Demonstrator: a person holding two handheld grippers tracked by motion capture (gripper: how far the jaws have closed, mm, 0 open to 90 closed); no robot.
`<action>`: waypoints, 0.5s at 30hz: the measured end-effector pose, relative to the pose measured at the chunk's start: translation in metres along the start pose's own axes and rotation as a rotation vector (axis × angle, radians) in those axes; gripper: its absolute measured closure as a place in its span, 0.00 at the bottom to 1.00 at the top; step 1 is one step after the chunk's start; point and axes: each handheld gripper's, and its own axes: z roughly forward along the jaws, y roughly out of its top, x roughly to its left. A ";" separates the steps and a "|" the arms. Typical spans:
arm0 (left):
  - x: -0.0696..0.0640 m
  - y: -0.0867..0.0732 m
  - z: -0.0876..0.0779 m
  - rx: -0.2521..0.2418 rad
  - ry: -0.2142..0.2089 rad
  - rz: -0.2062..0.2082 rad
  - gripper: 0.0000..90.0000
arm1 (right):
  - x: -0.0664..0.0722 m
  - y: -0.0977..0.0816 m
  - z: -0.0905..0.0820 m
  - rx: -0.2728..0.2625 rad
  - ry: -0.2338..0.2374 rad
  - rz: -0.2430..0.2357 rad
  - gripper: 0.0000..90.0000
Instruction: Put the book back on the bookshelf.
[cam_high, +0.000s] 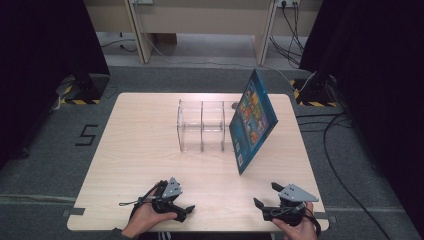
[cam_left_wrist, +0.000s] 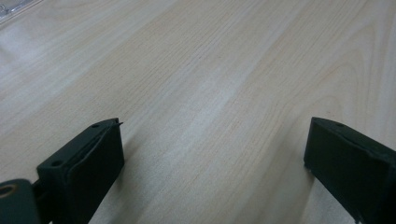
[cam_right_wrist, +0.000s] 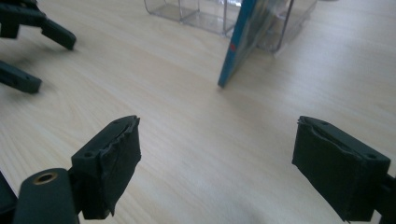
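While your left gripper (cam_high: 181, 209) and right gripper (cam_high: 265, 196) sit wide open, empty, book (cam_high: 254, 120) leans on rack (cam_high: 202, 125), untouched.

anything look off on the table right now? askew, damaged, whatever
One thing: the blue book isn't in the clear divided rack. It stands tilted on its lower edge, propped against the rack's right end. No spill or damage visible. The left gripper and right gripper are both open near the table's front edge.

Bare table (cam_high: 150, 165) before leaning book (cam_high: 254, 122)
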 end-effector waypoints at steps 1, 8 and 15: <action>0.000 0.000 0.000 0.000 0.000 0.000 0.04 | 0.000 -0.001 0.000 0.014 -0.005 0.000 0.18; 0.000 0.000 0.000 0.001 -0.002 0.001 0.04 | -0.001 -0.008 -0.002 0.061 -0.008 0.007 0.18; 0.000 0.000 0.000 0.001 -0.002 0.001 0.04 | 0.000 -0.014 -0.002 0.124 -0.006 0.003 0.18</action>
